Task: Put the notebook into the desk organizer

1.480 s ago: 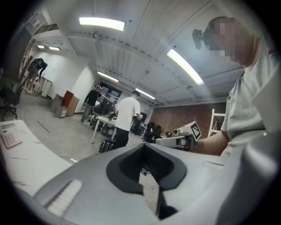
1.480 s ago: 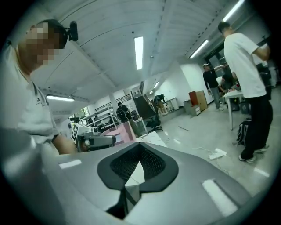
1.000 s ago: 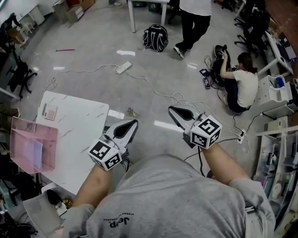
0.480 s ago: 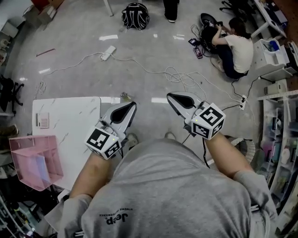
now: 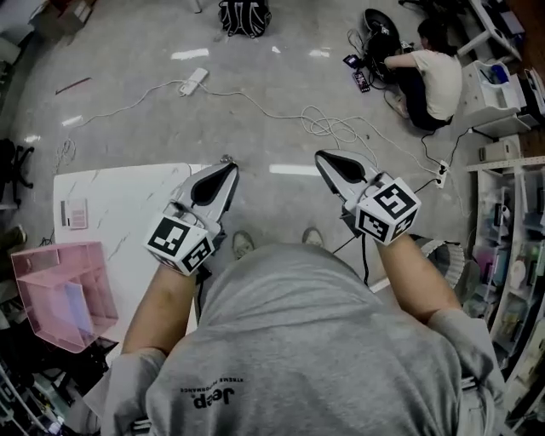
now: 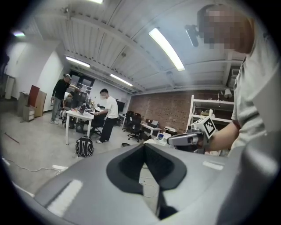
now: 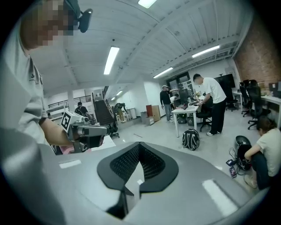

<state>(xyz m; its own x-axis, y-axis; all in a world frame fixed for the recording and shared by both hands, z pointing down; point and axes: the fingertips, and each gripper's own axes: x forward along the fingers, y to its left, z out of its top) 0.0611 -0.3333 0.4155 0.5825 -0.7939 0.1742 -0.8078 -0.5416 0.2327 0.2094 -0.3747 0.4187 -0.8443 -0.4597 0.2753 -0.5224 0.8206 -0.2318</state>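
In the head view a pink desk organizer [image 5: 60, 294] stands at the left, by the near end of a white marble-look table [image 5: 128, 213]. A small pinkish notebook [image 5: 75, 213] lies flat on the table's far left part. My left gripper [image 5: 226, 168] hovers in the air beside the table's right edge, shut and holding nothing. My right gripper [image 5: 325, 158] is level with it further right over the floor, also shut and holding nothing. Each gripper view shows its own jaws closed, with the left gripper [image 6: 144, 147] and the right gripper [image 7: 139, 145] pointing into the room.
Cables [image 5: 315, 128] and a power strip [image 5: 194, 81] trail across the grey floor ahead. A person [image 5: 430, 72] sits on the floor at the far right beside shelving [image 5: 511, 255]. A black backpack [image 5: 244, 15] lies at the top. Standing people and desks [image 6: 79, 116] fill the background.
The head view has swung; the backpack and the seated person slid toward the top. The table and organizer now sit lower left. Both grippers stayed shut and rose slightly in the frame.
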